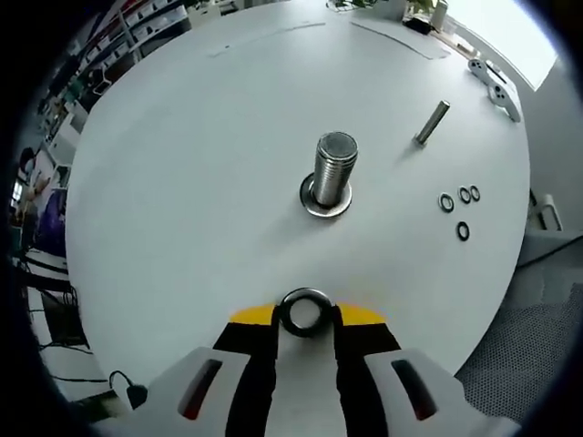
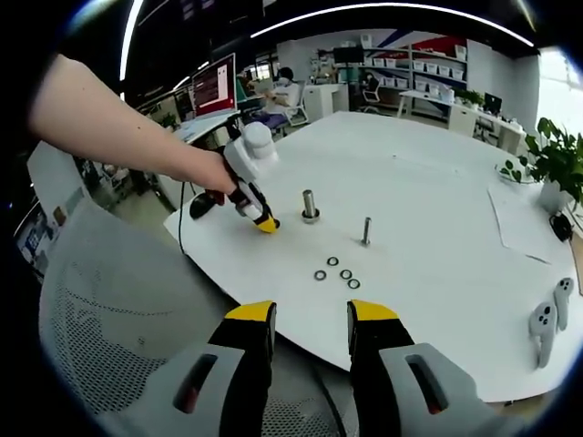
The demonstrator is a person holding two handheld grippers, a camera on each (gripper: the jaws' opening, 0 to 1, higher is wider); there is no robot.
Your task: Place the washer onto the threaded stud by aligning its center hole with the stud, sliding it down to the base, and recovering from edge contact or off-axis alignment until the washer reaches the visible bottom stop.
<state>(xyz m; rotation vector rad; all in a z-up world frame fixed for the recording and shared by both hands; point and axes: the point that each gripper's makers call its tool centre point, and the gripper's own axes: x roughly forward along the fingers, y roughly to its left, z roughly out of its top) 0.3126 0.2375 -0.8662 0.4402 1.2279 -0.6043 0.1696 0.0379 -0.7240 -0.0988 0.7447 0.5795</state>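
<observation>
The white round bench (image 1: 182, 182) carries everything, and from the right gripper view its near edge curves above a mesh chair back (image 2: 100, 309). On the bench, a person's hand (image 2: 211, 173) holds the left claw (image 1: 305, 320) low and tilted down toward the surface, with its jaws clenched on the washer (image 1: 305, 311), gripped by its rim so that the center hole stays free. That grip suits the job: the hole can be brought over the threaded stud (image 1: 334, 167), which stands upright ahead of the claw, near but apart. A washer-like ring at the base (image 1: 325, 202) of the stud looks like the bottom stop. The task, in my judgement, is at the carry stage; the washer is not yet over the stud.

The right claw (image 2: 309, 320) hangs off the bench edge, released and grasping nothing, well apart from the work.

A second, thinner stud (image 1: 432, 123) stands beside the first, and 4 small rings (image 1: 458, 205) lie near it; none sits between the washer and its stud. 2 white controllers (image 2: 547, 319) rest far off.
</observation>
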